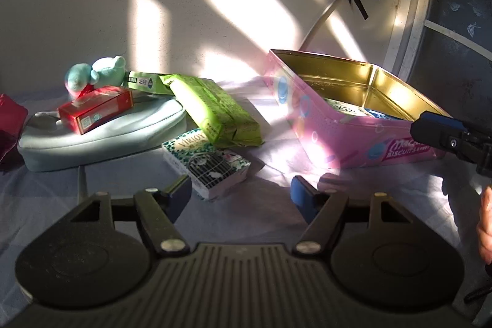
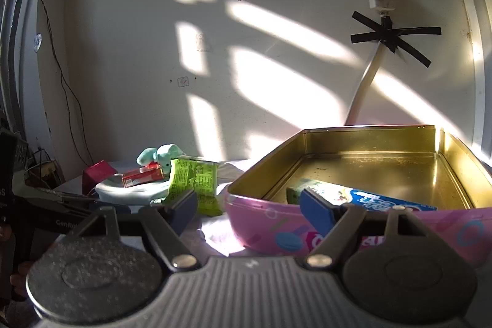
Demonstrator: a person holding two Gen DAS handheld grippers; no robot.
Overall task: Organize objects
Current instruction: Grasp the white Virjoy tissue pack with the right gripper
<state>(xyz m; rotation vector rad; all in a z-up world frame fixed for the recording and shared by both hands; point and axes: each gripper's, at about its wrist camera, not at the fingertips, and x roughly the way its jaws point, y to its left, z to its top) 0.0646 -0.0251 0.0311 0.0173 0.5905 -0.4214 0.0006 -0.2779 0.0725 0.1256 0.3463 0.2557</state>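
right wrist view: pink tin [image 2: 267, 223] holds a blue box [image 2: 378, 199]; both tongs wide, empty.

Each tool — left tool [image 1: 241, 194], right tool [image 2: 249, 205] — has a black ribbed body, silver rivets and blue fingertip pads.

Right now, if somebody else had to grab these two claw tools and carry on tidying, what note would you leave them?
Left gripper: open, empty, over the cloth near the Virjoy tissue pack.
Right gripper: open, empty, at the pink biscuit tin.
Done: a blue box lies inside the tin.
Left: the tissue pack, green packet, red box on the pale blue pouch, and teal plush toy sit outside the tin.
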